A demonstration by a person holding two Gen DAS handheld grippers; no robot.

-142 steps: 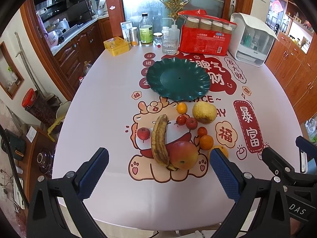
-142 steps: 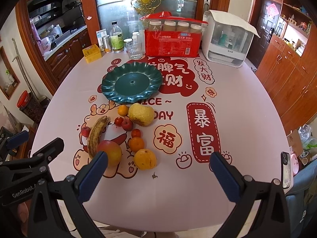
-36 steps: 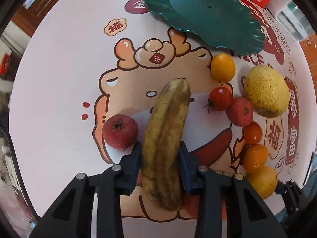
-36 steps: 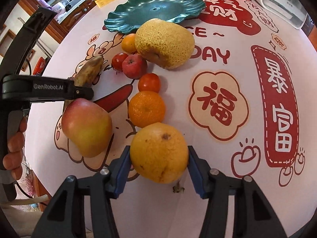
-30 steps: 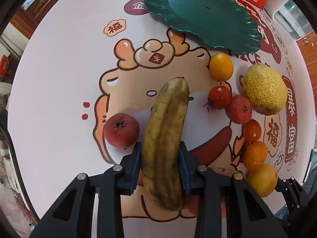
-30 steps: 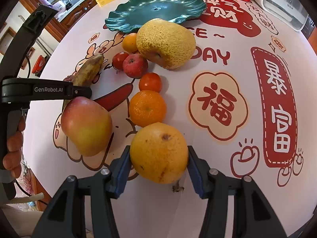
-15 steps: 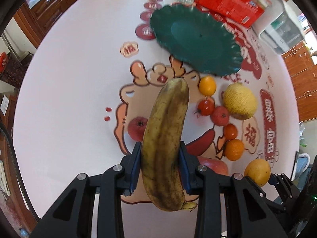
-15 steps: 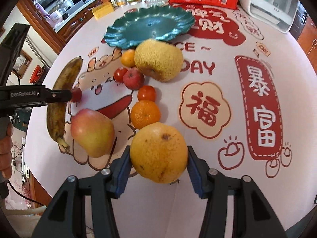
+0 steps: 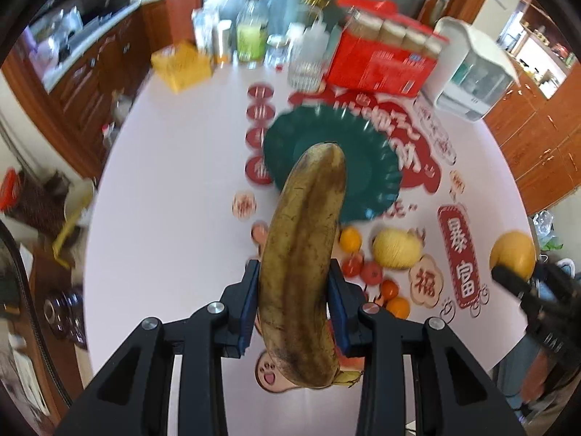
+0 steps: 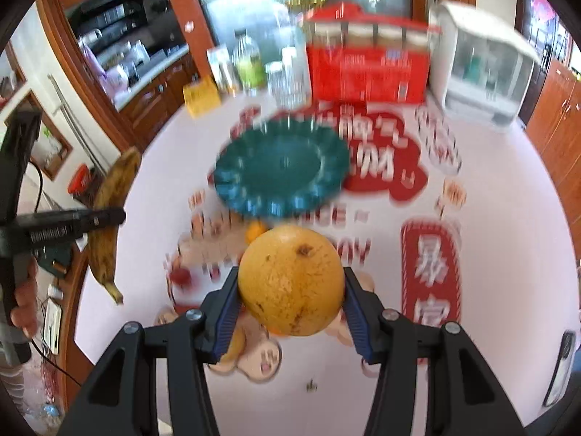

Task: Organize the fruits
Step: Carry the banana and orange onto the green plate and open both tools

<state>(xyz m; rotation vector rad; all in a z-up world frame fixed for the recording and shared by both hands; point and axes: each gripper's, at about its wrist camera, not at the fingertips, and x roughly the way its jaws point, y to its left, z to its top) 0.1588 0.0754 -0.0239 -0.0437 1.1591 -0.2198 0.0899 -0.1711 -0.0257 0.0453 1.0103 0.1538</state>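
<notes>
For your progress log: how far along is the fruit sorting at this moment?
Done: nothing yet; the green plate shows no fruit on it.
In hand: the left gripper clamps the banana and the right gripper the large orange, both off the table.
Left: the yellow melon and small fruits beside it.

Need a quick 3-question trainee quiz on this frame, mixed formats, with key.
1. True or false: the scalloped dark green plate already has fruit on it.
2. Which tongs hold the brown-spotted yellow banana? A) left tongs B) right tongs C) neither
3. Fill in: the right tongs are shut on the large round ____ citrus fruit.

Key:
1. False. The plate is bare; the small fruits lie on the printed white tablecloth.
2. A. Its blue pads press the banana's sides.
3. Yellow-orange.
</notes>
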